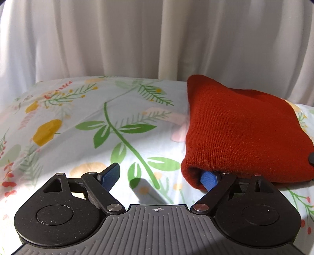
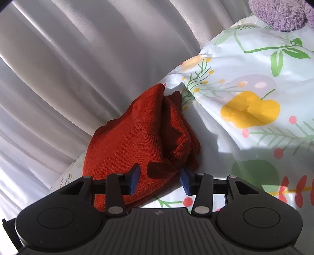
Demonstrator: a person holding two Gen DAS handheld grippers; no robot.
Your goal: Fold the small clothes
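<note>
Left wrist view, first. My left tool [image 1: 160, 177] stands wide apart over the floral bed sheet [image 1: 82, 125]. Its left pad hangs free above the sheet; its right pad [image 1: 209, 179] is tucked into the open near-left corner of the red knit hat [image 1: 241, 133], with only one layer against it and nothing clamped. The hat lies at the right, doubled over, close to the white curtain [image 1: 137, 39] at the far edge. Risk, as I judge it: if I draw this tool away sideways, the pad could catch the knit and drag the fold open.

Right wrist view, next. My right tool [image 2: 161, 179] is half apart, and no pad presses on cloth. Its left pad [image 2: 135, 179] lies over the near edge of the red knit hat [image 2: 137, 137]; its right pad sits just beside the hat's right edge. The hat's layers stand ridged and uneven. Likely faults: the soft knit may spring back, or the bundle may slide towards the curtain [image 2: 58, 78], as the sheet [image 2: 255, 88] is humped. A purple fluffy thing [image 2: 280, 13] lies far right, well apart.
</note>
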